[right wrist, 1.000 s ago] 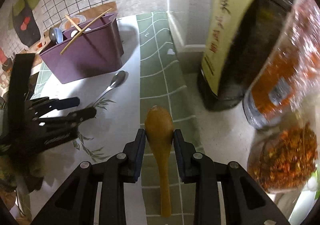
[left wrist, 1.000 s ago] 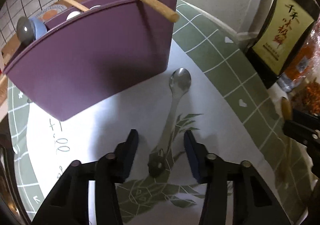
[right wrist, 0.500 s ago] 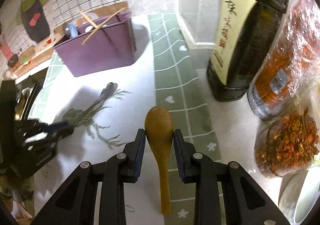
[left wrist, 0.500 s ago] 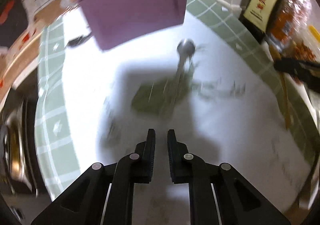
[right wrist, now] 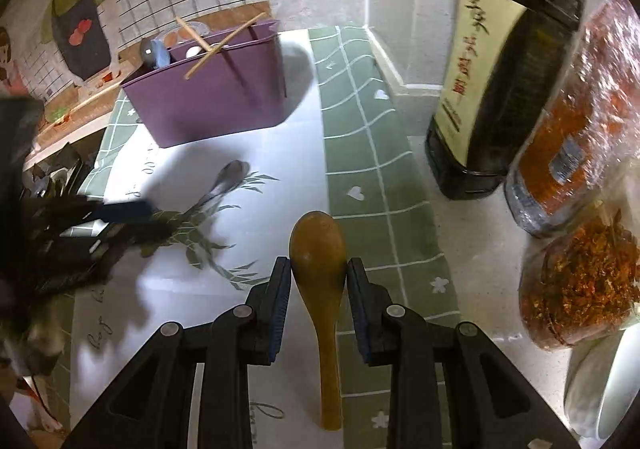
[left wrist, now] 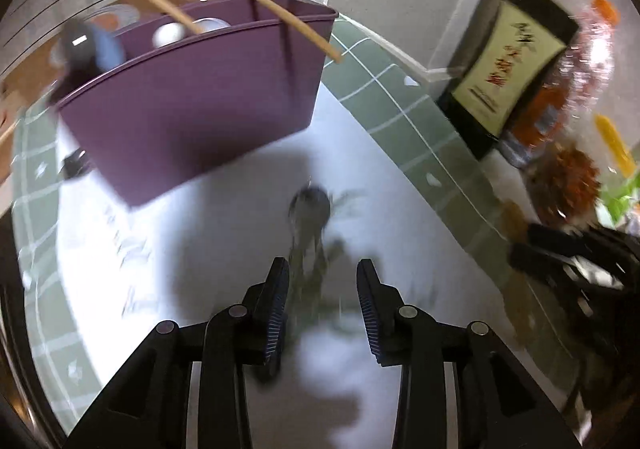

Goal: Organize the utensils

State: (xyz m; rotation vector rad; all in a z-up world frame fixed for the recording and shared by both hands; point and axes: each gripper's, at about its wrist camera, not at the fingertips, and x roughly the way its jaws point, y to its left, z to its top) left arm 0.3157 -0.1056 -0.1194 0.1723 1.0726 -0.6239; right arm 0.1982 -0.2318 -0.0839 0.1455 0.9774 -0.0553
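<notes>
Metal spoon (left wrist: 310, 205) (blurred) beneath left gripper (left wrist: 322, 281)

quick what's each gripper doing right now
Left gripper: open, empty, over the metal spoon.
Right gripper: shut on the wooden spoon.

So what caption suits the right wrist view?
Right gripper clasps a wooden spoon above the tablecloth, purple utensil caddy beyond.

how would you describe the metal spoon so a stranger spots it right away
Find the purple utensil holder at the back of the mat. The metal spoon lies flat just in front, on the leaf print. It is silvery and slim, unlike the wooden spoon.
</notes>
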